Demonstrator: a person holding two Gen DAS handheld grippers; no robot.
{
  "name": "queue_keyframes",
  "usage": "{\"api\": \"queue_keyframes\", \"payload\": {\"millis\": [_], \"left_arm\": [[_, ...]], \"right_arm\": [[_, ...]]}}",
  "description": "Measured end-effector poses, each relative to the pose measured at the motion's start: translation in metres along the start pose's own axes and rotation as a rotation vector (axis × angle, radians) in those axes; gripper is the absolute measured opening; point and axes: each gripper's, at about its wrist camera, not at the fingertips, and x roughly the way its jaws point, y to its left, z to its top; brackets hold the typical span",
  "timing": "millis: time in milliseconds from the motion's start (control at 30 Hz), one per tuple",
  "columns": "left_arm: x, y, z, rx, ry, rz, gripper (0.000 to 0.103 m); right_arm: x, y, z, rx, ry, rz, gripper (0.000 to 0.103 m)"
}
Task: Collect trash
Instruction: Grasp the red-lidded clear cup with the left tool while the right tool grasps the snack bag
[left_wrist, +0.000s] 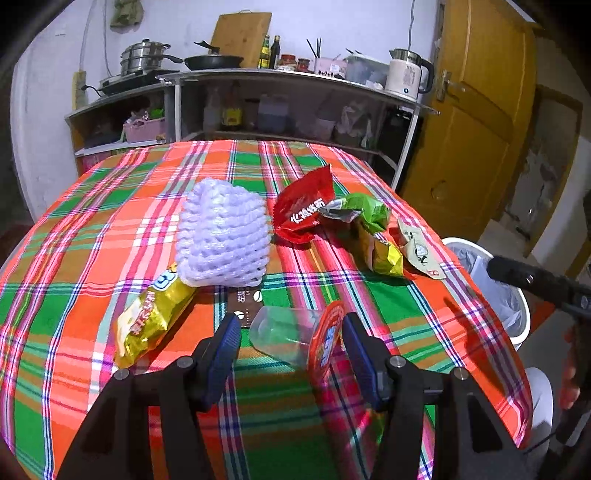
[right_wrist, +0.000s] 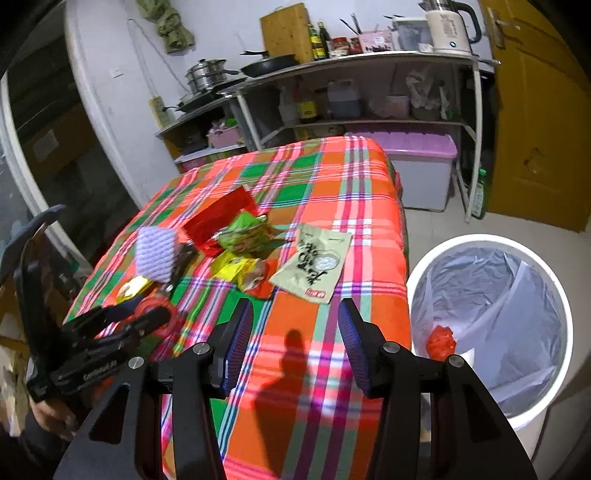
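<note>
Left gripper (left_wrist: 290, 334) sat low centre of the left wrist view, fingers spread wide either side of a clear plastic cup (left_wrist: 280, 332) lying on its side with a red peeled lid (left_wrist: 327, 339); pads flanked it, contact not clear; cup rested on the plaid tablecloth (left_wrist: 92, 229). Above it, mid-frame, a white foam fruit net (left_wrist: 223, 236); a yellow snack wrapper (left_wrist: 147, 317) at lower left, touching the net's lower edge. Right of centre: red wrapper (left_wrist: 303, 210), green crumpled wrapper (left_wrist: 360, 210), second yellow packet (left_wrist: 382, 254), beige packet (left_wrist: 421, 251) near the table edge.

Right gripper (right_wrist: 295, 332) at lower centre of the right wrist view, fingers wide apart, nothing held, above bare cloth; beige packet just beyond its tips. White lined bin (right_wrist: 491, 332) at lower right, beside the table, a red scrap (right_wrist: 441, 341) inside.
</note>
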Motion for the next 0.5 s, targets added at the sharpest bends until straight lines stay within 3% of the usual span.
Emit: {"api": "queue_keyframes", "payload": {"millis": [500], "left_arm": [[0.013, 0.007, 0.005, -0.012, 0.024, -0.042, 0.057]], "right_arm": [[0.047, -0.011, 0.027, 0.082, 0.031, -0.039, 0.052]]}}
